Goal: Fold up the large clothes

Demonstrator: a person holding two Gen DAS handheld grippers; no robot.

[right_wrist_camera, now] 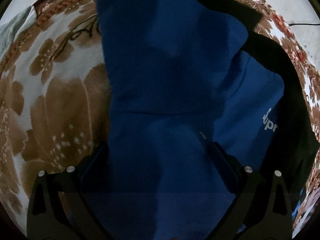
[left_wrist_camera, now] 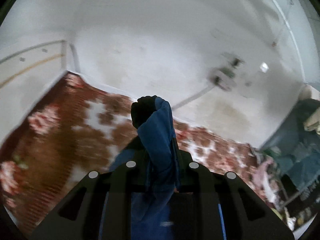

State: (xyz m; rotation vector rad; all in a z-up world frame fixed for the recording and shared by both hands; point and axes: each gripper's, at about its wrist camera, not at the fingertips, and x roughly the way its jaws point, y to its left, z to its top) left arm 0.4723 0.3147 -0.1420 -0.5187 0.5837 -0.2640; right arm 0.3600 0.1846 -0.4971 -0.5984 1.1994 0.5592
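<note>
The left gripper is lifted up high, and its jaws are pinched tight on a bunch of the blue top. The black cuff pokes out past the jaws, so this bit looks like a sleeve. It is likely held up so it can be laid over the body of the top to make a fold. The picture is blurry, so the gripper may be moving. Below it lies the flower blanket, with a white wall behind. The right gripper is low over the blue top, which is spread out on the flower blanket. Its jaws stand wide apart with cloth lying between them; I cannot tell if they press on it, but they do not pinch it. Maybe it waits there to keep the top flat. The top is big, dark blue, with black parts on one side and white letters.
</note>
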